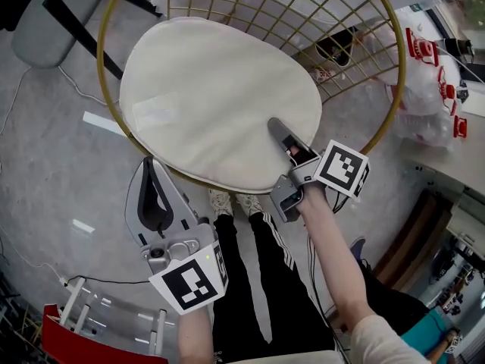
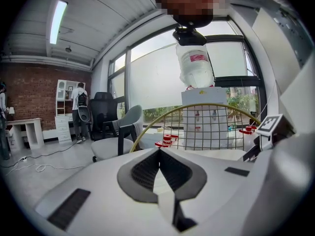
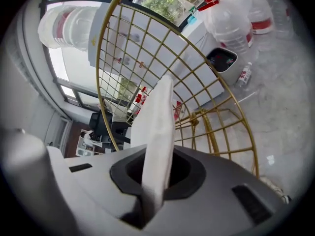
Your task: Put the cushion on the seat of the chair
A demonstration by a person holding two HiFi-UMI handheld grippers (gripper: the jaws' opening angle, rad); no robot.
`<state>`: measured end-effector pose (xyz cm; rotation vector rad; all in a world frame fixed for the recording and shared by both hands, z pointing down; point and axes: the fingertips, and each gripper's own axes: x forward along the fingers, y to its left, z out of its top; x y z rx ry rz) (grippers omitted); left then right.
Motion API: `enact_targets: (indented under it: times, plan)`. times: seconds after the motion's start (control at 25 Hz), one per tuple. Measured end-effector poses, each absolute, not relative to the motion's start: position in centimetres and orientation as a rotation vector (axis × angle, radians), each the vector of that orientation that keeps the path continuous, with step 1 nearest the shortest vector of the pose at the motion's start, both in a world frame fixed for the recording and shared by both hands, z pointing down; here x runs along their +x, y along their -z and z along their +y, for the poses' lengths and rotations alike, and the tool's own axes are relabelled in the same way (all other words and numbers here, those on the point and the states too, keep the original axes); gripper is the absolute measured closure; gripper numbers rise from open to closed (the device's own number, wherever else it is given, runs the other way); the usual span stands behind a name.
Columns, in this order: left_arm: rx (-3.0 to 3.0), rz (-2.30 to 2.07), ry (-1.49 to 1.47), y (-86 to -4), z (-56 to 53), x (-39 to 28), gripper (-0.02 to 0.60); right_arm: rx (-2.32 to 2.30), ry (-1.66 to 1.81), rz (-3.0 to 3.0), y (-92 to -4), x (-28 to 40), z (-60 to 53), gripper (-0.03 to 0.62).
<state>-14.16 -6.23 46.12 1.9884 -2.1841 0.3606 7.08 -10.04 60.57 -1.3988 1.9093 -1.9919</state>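
Concrete floor (image 1: 45, 173) below chair (image 1: 402, 59); right gripper (image 1: 276, 125) pinches cushion (image 1: 212, 97), seemingly seated.

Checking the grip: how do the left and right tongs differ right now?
The right tongs clamp the cushion at its near edge; the left tongs hold nothing. The right tongs reach over the cushion; the left tongs sit just off its edge. Both are shut.

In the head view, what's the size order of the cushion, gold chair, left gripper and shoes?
1. Gold chair
2. cushion
3. left gripper, though nearness to the camera inflates it
4. shoes
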Motion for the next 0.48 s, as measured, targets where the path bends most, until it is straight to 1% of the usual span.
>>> enact_targets:
  times: [0.48]
  plan:
    - [1.994, -2.147, -0.373, -47.4, -6.0, -14.3, 0.568, -1.673, 2.076, 1.886, -66.5, 9.1, -7.6, 0.548]
